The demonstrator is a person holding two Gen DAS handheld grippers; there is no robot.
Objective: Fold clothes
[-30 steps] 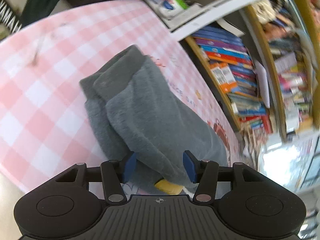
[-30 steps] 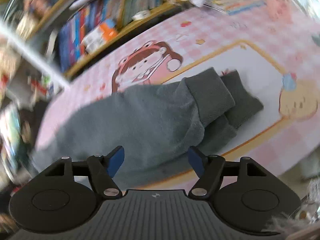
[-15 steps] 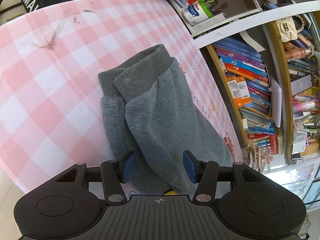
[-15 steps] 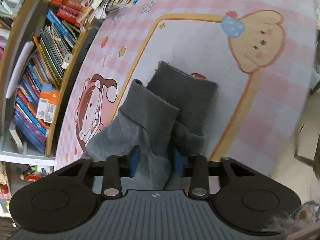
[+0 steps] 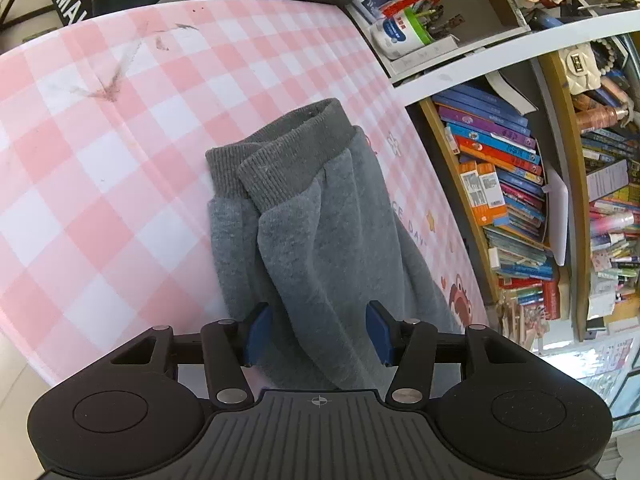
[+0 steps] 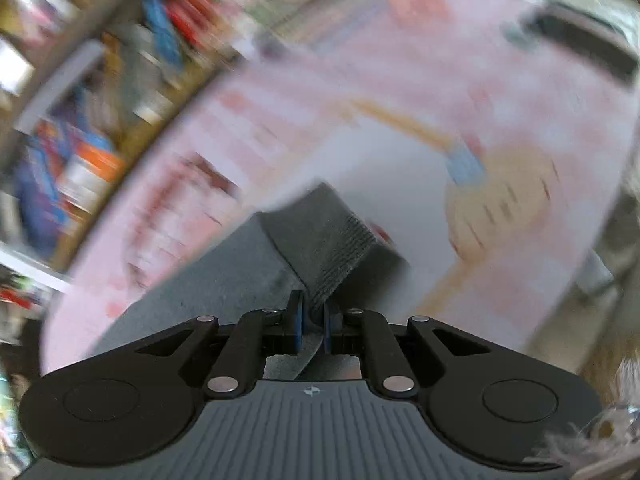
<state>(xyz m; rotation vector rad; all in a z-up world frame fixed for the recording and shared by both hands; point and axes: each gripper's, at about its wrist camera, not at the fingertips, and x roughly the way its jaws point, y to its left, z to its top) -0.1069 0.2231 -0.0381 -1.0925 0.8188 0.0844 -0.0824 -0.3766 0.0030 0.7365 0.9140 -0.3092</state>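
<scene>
The grey trousers (image 6: 320,248) are now being pinched by the right gripper (image 6: 312,330); left gripper (image 5: 316,332) is being held spread; folding at twelve o'clock is remaining.

Grey fleece trousers (image 5: 320,216), legs stacked

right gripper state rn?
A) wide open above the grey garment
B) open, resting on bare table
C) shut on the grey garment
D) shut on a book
C: in the right wrist view the right gripper has its blue pads pressed nearly together with a fold of the grey garment pinched between them; the left gripper stands open astride the cloth.
</scene>
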